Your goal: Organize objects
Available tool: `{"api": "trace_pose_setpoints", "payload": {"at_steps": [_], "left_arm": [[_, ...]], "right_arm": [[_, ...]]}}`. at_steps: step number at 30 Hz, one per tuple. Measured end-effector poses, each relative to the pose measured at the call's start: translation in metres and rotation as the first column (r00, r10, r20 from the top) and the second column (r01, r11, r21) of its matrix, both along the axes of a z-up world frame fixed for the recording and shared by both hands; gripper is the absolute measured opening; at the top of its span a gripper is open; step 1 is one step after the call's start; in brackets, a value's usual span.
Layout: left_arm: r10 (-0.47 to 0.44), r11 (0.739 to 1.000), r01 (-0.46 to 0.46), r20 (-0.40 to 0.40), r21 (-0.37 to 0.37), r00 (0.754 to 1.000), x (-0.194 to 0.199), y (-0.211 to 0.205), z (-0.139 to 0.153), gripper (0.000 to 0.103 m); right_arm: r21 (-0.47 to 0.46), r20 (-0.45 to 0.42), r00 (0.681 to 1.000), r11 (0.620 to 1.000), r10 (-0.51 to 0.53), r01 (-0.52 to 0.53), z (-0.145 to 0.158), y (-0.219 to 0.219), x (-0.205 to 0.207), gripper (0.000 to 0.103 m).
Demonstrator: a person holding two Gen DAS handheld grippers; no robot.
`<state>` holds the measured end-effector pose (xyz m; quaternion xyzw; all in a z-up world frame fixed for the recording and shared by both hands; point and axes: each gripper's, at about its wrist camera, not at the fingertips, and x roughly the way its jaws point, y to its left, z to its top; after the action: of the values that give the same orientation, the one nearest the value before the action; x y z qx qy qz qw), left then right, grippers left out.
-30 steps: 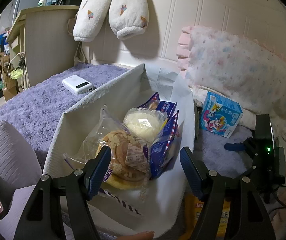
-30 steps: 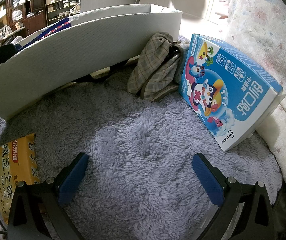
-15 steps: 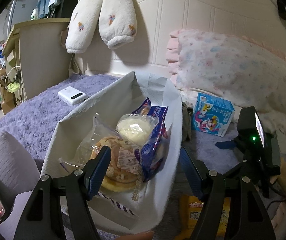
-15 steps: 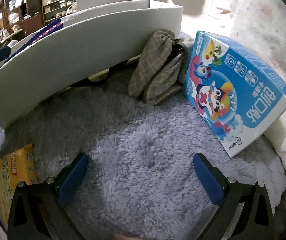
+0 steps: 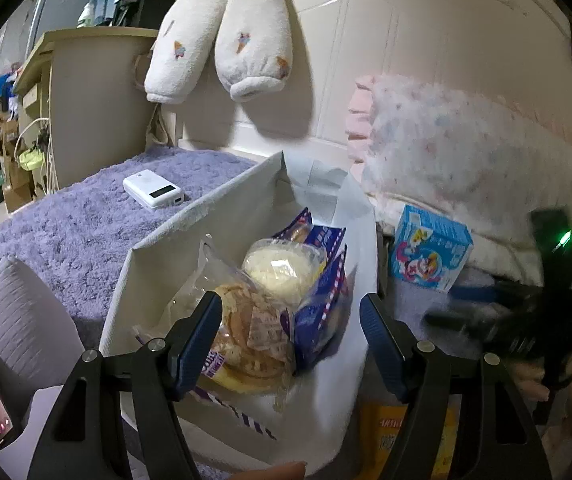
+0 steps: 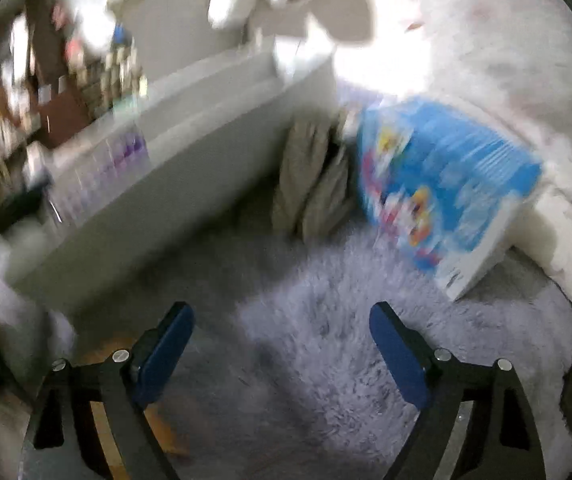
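Note:
A white fabric bin stands on the purple blanket and holds a wrapped round pastry, a white bun in a clear cup and a blue snack bag. My left gripper is open and empty, just above the bin's near end. A blue cartoon box leans on the pillow to the right; the blurred right wrist view shows it too. My right gripper is open and empty over the blanket, short of the box; it also shows in the left wrist view. A yellow packet lies beside the bin.
A white power bank lies on the blanket left of the bin. A checked cloth is bunched between bin and blue box. A floral pillow and white headboard stand behind. A grey cushion lies at left.
Both grippers have drawn back and up. The right one is moving fast, so its view is blurred and the blue box sits farther off. Both stay open and empty.

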<state>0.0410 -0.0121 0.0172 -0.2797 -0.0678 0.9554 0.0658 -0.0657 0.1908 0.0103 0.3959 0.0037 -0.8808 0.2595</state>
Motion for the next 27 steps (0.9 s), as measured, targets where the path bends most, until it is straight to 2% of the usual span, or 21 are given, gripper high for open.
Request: {"api": "trace_pose_setpoints", "payload": {"at_steps": [2, 4, 7, 8, 9, 10, 13, 15, 18, 23, 26, 27], "left_arm": [[0.000, 1.000, 0.000, 0.008, 0.012, 1.000, -0.003, -0.002, 0.000, 0.071], [-0.004, 1.000, 0.003, 0.019, 0.023, 1.000, -0.007, -0.002, 0.000, 0.071], [-0.002, 1.000, 0.001, 0.021, 0.025, 1.000, -0.010, 0.000, 0.000, 0.071], [-0.001, 1.000, 0.000, 0.018, 0.024, 1.000, -0.010, 0.000, 0.001, 0.071], [0.002, 1.000, -0.002, 0.010, 0.024, 1.000, -0.010, 0.001, 0.001, 0.071], [0.004, 1.000, -0.004, 0.003, 0.023, 1.000, -0.010, 0.001, 0.002, 0.071], [0.008, 1.000, -0.008, -0.012, 0.016, 1.000, -0.009, 0.002, 0.003, 0.071], [0.007, 1.000, -0.007, -0.015, 0.010, 1.000, -0.010, 0.003, 0.003, 0.071], [0.003, 1.000, -0.003, -0.011, 0.005, 1.000, -0.011, 0.005, 0.002, 0.071], [-0.001, 1.000, 0.001, 0.000, 0.002, 1.000, -0.012, 0.006, 0.001, 0.071], [-0.011, 1.000, 0.011, 0.016, -0.002, 1.000, -0.012, 0.006, -0.002, 0.071], [-0.016, 1.000, 0.016, 0.019, -0.006, 1.000, -0.012, 0.007, -0.003, 0.071]], "right_arm": [[-0.084, -0.042, 0.991, 0.989, -0.124, 0.120, 0.017, 0.015, 0.001, 0.089], [-0.157, -0.081, 0.964, 0.959, -0.253, 0.238, 0.033, 0.030, 0.002, 0.089], [-0.098, -0.141, 0.916, 0.926, -0.376, 0.365, 0.036, 0.026, -0.004, 0.089], [-0.072, -0.139, 0.906, 0.916, -0.400, 0.394, 0.033, 0.023, -0.021, 0.089], [-0.054, -0.122, 0.903, 0.911, -0.412, 0.408, 0.021, 0.026, -0.006, 0.089], [-0.048, -0.093, 0.902, 0.906, -0.422, 0.420, 0.012, 0.030, -0.023, 0.089], [-0.010, 0.026, 0.860, 0.860, -0.509, 0.509, -0.015, 0.023, -0.060, 0.091], [-0.011, 0.072, 0.848, 0.850, -0.525, 0.527, -0.028, 0.023, -0.073, 0.092], [0.012, 0.132, 0.846, 0.854, -0.517, 0.521, -0.044, 0.019, -0.094, 0.093], [0.111, 0.040, 0.861, 0.859, -0.507, 0.501, -0.050, 0.006, -0.087, 0.093], [0.121, 0.024, 0.858, 0.853, -0.513, 0.507, -0.050, 0.007, -0.083, 0.091], [0.115, 0.016, 0.853, 0.849, -0.521, 0.516, -0.049, 0.009, -0.080, 0.087]]}}
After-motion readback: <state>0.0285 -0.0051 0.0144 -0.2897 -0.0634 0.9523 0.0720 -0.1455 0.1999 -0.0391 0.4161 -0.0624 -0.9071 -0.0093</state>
